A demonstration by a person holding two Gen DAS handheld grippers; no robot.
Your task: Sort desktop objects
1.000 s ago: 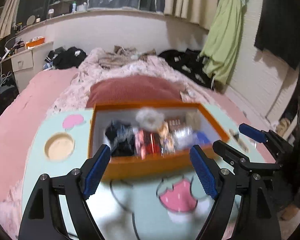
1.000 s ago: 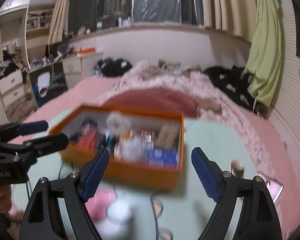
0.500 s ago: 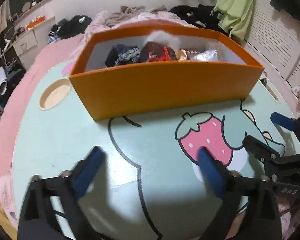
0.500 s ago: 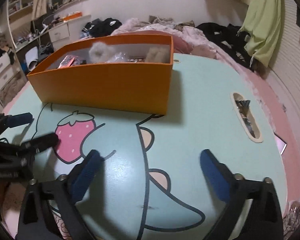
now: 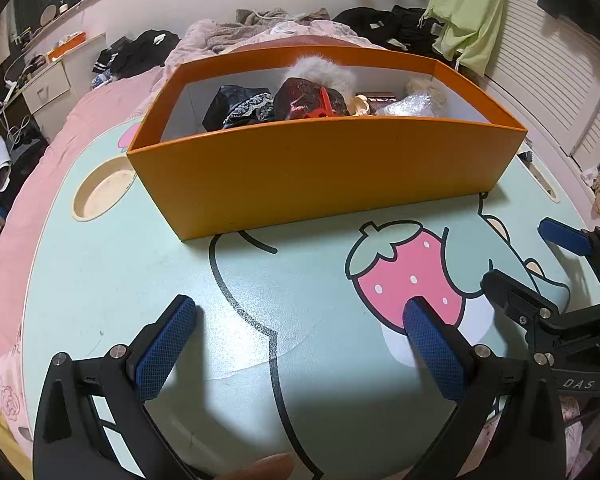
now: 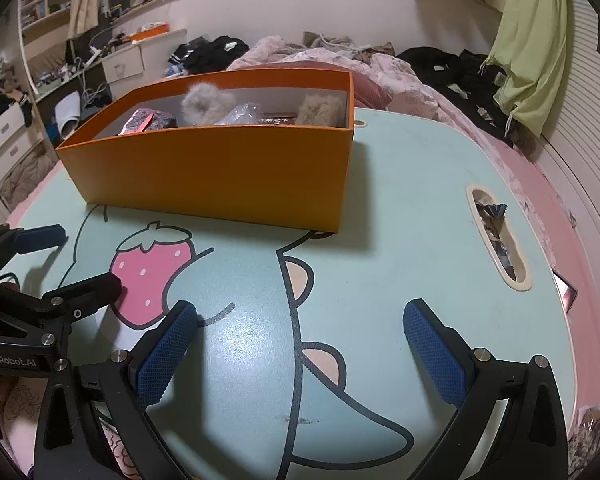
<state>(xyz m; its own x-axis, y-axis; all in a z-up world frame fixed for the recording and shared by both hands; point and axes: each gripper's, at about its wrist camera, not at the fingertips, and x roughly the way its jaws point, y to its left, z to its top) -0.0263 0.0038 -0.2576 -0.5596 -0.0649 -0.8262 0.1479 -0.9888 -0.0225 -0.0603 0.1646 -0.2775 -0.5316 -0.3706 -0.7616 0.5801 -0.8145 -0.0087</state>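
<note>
An orange box (image 5: 324,168) stands on the mint-green table (image 5: 140,280) and holds several items: a grey fluffy piece (image 5: 324,72), black lace fabric (image 5: 240,108), a dark red packet (image 5: 304,100) and clear plastic (image 5: 408,106). My left gripper (image 5: 300,312) is open with nothing between its fingers and rests low over the table in front of the box. To its right is my right gripper (image 5: 518,254), open too. In the right wrist view the box (image 6: 220,172) lies ahead to the left, the right gripper (image 6: 300,312) is empty, and the left gripper (image 6: 88,256) is at the left edge.
A strawberry print (image 5: 404,276) marks the table. It has a round cup recess (image 5: 100,192) at the left and a long slot (image 6: 496,236) with small scraps at the right. A pink bed with piled clothes surrounds it. A fingertip (image 5: 260,468) shows at the bottom edge.
Both grippers sank toward the table and tilted down, so the box now shows from the side rather than from above. Their jaws widened a little. Over the last half second nothing moved.
</note>
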